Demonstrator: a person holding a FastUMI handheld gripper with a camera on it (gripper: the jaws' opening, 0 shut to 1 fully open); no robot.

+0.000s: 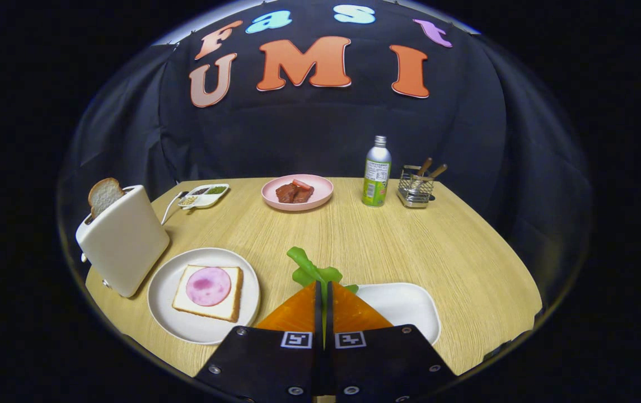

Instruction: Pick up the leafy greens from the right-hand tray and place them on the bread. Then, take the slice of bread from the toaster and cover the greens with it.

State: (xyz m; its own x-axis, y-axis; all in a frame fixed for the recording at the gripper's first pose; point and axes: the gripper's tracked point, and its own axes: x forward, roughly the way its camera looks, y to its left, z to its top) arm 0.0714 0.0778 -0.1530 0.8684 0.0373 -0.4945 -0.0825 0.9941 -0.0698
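On the wooden table (354, 240), greens (312, 271) were pinched by the closed gripper (323, 291) at frame bottom; thinly held, they could be dropped short of the bread (208, 292).

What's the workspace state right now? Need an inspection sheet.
Surface: wooden table, light grain.
Job's things: leafy greens pinched between the claw's fingers, above the white tray; bread with a ham slice on a white plate; toast slice standing in the white toaster.
Clutter: pink plate of meat, divided condiment dish, bottle, wire utensil caddy.
Grippers: claw shut on the greens.
Cables: white cord running behind the toaster.
Surroundings: black cloth wall.
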